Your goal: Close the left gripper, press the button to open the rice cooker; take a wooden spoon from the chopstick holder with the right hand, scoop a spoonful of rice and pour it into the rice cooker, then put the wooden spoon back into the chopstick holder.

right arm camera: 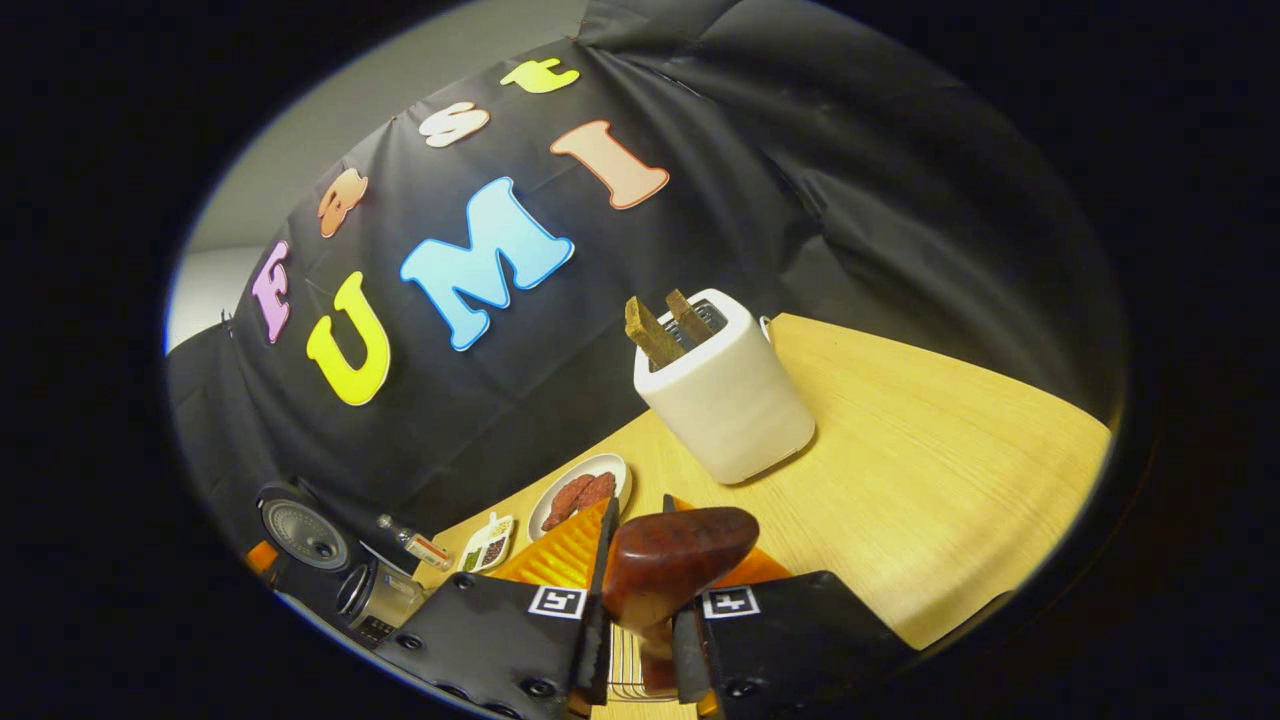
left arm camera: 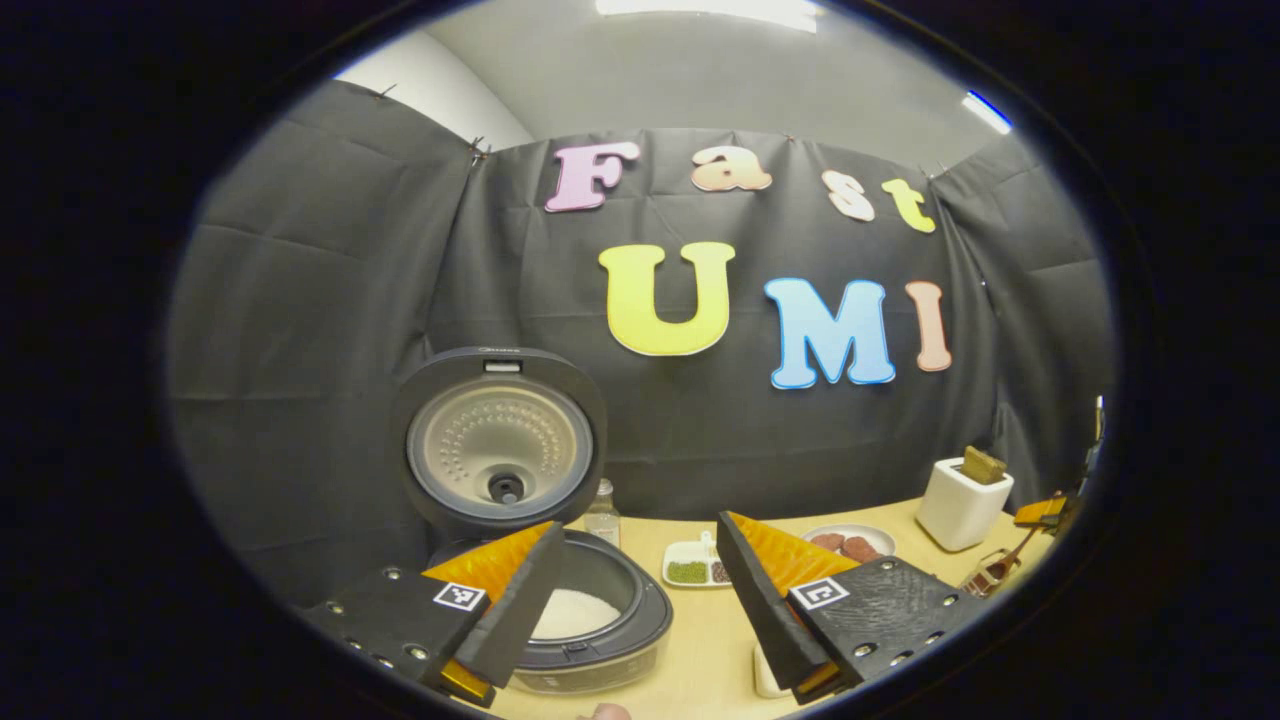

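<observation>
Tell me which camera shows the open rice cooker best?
The left gripper view: the rice cooker sits close, lid raised, white rice visible in its pot. The right gripper view shows it small and tilted at the lower left edge.

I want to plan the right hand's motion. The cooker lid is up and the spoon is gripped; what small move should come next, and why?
Probably carry the dark reddish wooden spoon to the rice supply for a scoop, or lower it into the holder if the scoop is done; which one cannot be told. The right gripper has its jaws closed on the handle, and the black round rice cooker stands open with white rice inside.
</observation>
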Demonstrator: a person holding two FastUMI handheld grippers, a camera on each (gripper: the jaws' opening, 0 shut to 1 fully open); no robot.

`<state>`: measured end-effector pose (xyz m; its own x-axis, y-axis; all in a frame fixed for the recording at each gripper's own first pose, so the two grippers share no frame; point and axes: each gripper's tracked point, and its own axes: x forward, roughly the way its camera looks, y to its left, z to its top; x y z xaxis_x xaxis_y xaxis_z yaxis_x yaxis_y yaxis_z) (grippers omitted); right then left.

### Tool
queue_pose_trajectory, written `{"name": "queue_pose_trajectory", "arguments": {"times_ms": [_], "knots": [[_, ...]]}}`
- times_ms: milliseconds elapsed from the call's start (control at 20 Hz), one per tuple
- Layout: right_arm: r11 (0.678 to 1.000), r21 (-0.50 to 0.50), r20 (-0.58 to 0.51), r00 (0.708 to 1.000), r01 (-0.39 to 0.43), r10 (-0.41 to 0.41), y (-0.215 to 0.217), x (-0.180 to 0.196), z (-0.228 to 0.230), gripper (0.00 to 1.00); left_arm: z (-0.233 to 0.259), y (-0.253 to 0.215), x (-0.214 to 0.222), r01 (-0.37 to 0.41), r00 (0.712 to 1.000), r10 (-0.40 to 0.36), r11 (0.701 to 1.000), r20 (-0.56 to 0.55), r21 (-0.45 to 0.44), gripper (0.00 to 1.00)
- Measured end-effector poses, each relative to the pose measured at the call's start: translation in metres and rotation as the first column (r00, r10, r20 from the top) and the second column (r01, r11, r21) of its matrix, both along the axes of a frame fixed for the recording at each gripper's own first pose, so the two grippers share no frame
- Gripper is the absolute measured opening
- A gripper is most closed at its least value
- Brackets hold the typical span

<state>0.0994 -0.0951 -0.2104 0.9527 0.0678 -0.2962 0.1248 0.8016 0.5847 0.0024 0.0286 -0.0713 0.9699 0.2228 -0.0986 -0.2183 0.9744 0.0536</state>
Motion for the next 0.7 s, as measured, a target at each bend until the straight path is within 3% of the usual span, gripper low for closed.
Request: {"name": "queue_pose_trajectory", "arguments": {"times_ms": [550, 700], "knots": [[0.973, -0.221, 0.12, 0.992, 0.065, -0.039, 0.014, -0.011, 0.092, 0.24, -0.014, 0.017, -0.015, 0.027, 0.999, -0.024, 0.995, 0.028, -0.092, 0.94], [0.975, -0.221, 0.178, 0.984, 0.03, 0.01, 0.042, -0.016, 0.127, 0.24, -0.016, 0.026, -0.017, 0.028, 0.999, -0.023, 0.994, 0.046, -0.106, 0.94]]}}
